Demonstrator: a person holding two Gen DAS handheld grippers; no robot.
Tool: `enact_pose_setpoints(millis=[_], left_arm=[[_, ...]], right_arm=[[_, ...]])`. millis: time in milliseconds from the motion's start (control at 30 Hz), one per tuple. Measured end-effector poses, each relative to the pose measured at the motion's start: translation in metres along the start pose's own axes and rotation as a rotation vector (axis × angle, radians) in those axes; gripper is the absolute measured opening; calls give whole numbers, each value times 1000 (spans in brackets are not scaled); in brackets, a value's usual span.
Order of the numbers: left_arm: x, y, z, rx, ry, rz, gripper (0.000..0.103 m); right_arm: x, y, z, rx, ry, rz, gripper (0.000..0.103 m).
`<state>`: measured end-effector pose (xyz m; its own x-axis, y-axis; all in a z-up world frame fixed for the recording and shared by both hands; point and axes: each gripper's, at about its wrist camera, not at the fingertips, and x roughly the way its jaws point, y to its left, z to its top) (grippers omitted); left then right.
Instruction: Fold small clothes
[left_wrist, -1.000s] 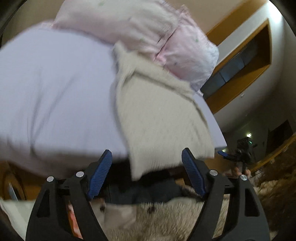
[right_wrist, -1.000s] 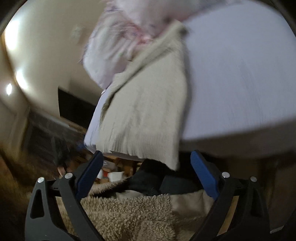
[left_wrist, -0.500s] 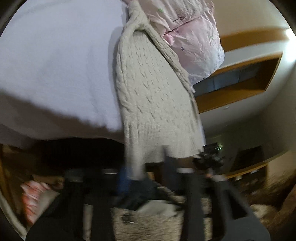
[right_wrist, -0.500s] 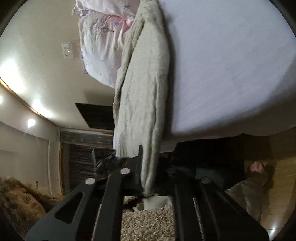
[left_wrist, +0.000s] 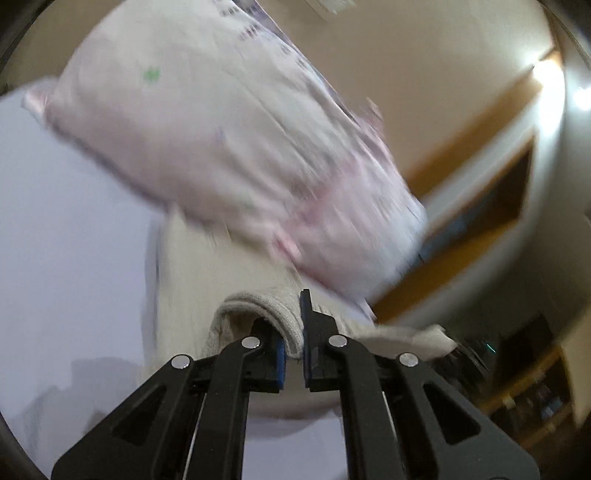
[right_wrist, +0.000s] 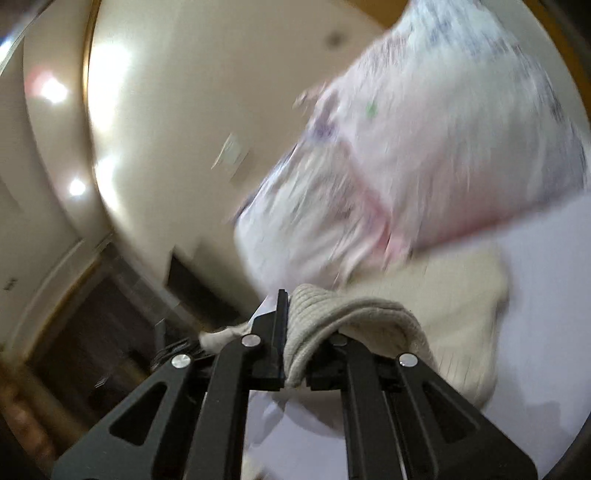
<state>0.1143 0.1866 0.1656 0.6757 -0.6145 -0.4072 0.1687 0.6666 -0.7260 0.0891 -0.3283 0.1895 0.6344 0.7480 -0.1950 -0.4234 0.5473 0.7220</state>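
Nearest to each camera is the knitted cream garment (left_wrist: 291, 328), thick and ribbed, with a rolled edge that bulges where it is pinched. The left gripper (left_wrist: 293, 354) has its two black fingers pressed together on this edge, and a fold of the knit stands up between the blue pads (left_wrist: 280, 354). The right gripper (right_wrist: 295, 354) is clamped in the same way on another part of the same edge, and there the cloth drapes over its right finger in a soft hump. So there is one garment and two grippers, each with two fingers, and both are holding it.

Behind the pinched edge the rest of the garment lies flat on the pale lilac bed sheet (left_wrist: 66, 229) and runs away from the cameras toward the pillows. Both grippers are low over the bed and point forward along the cloth, tilted a little upward.

Farther away, two pink and white pillows (right_wrist: 424, 155) with a small printed pattern lie at the head of the bed; their far end touches the garment. They are blurred. Beyond them is a cream wall (right_wrist: 192, 92) with bright round lights (right_wrist: 77, 187)
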Motion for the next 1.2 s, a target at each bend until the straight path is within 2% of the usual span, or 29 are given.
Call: enact_pose_setpoints(millis=[67, 100, 133, 167, 200, 233, 267, 333, 367, 400, 433, 567, 700, 767, 833, 867, 900, 933, 1000, 1067, 1167, 1200], left_arm=[[44, 7, 26, 4, -14, 98, 6], [73, 16, 36, 8, 17, 160, 6], [93, 23, 41, 0, 53, 200, 6], [119, 36, 43, -41, 130, 242, 6], [130, 47, 42, -98, 190, 245, 6], [132, 53, 39, -130, 214, 229, 6], [128, 57, 38, -143, 220, 195, 6], [107, 55, 35, -89, 184, 203, 27], [98, 55, 37, -67, 158, 218, 65], [86, 56, 40, -59, 116, 240, 86], [77, 60, 41, -56, 87, 260, 85], [74, 87, 28, -105, 167, 286, 81], [95, 101, 6, -159, 263, 246, 73], [104, 99, -2, -159, 280, 233, 69], [112, 93, -8, -146, 251, 228, 57], [118, 94, -12, -188, 262, 233, 34], [119, 95, -14, -218, 255, 234, 22], [118, 96, -15, -247, 249, 224, 19], [113, 84, -11, -285, 222, 170, 15], [110, 57, -3, -286, 197, 81, 15], [123, -15, 8, -222, 176, -88, 15], [142, -51, 6, -200, 193, -181, 15]], right_arm=[[39, -29, 25, -6, -36, -128, 8], [66, -55, 31, 24, -20, -249, 15], [84, -74, 31, 45, 12, -366, 28], [101, -95, 29, 69, 56, -522, 36], [108, -108, 25, 85, 85, -612, 39], [112, -121, 18, 114, 114, -657, 40], [108, -127, 12, 137, 111, -644, 44], [94, -129, 5, 141, 63, -652, 78], [86, -127, 3, 130, 37, -642, 80], [80, -122, 2, 124, 27, -626, 80], [74, -120, 0, 117, 19, -598, 82], [67, -114, -4, 111, 40, -541, 84], [81, -104, -13, 97, 85, -511, 84], [89, -97, -16, 85, 90, -508, 84], [85, -95, -19, 84, 90, -494, 85], [82, -95, -20, 85, 88, -486, 86], [76, -94, -20, 87, 84, -475, 86], [71, -93, -21, 86, 80, -470, 86], [58, -93, -21, 82, 62, -462, 87], [41, -92, -20, 70, 32, -469, 87], [14, -93, -16, 67, -31, -491, 87], [5, -95, -15, 71, -54, -499, 87]])
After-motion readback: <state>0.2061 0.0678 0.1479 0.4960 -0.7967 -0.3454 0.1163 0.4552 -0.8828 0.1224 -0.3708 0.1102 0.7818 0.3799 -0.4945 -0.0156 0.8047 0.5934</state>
